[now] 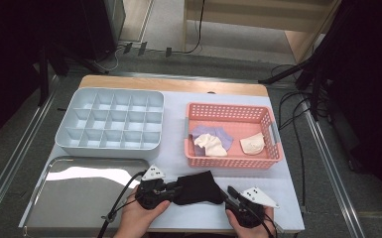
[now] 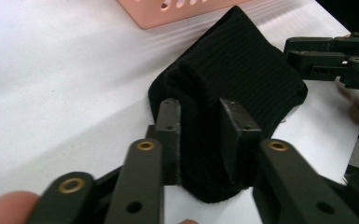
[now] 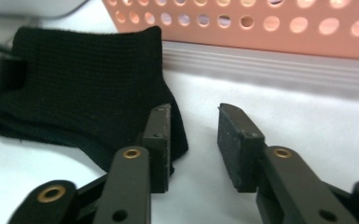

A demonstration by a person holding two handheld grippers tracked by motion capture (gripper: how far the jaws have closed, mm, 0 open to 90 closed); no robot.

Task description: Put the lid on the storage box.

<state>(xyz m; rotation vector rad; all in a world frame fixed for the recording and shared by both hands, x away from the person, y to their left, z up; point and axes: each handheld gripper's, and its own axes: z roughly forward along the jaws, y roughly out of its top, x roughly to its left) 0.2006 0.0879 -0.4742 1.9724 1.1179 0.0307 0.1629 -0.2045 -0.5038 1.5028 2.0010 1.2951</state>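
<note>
A black sock (image 1: 197,187) lies on the white table near the front edge, between my two grippers. My left gripper (image 1: 176,191) comes at it from the left. In the left gripper view the sock's (image 2: 242,65) bunched end fills the gap between the jaws of the left gripper (image 2: 200,107), and the pads press on the fabric. My right gripper (image 1: 230,193) sits at the sock's right end. In the right gripper view this gripper (image 3: 193,112) stands open over bare table, with the sock (image 3: 74,79) just beside its left finger. The right gripper (image 2: 317,53) also shows beyond the sock.
A pink perforated basket (image 1: 233,106) behind the sock holds a purple sock (image 1: 213,133) and two cream ones (image 1: 211,145). A pale blue compartment organizer (image 1: 109,119) stands at the back left. A shiny metal tray (image 1: 79,198) lies at the front left.
</note>
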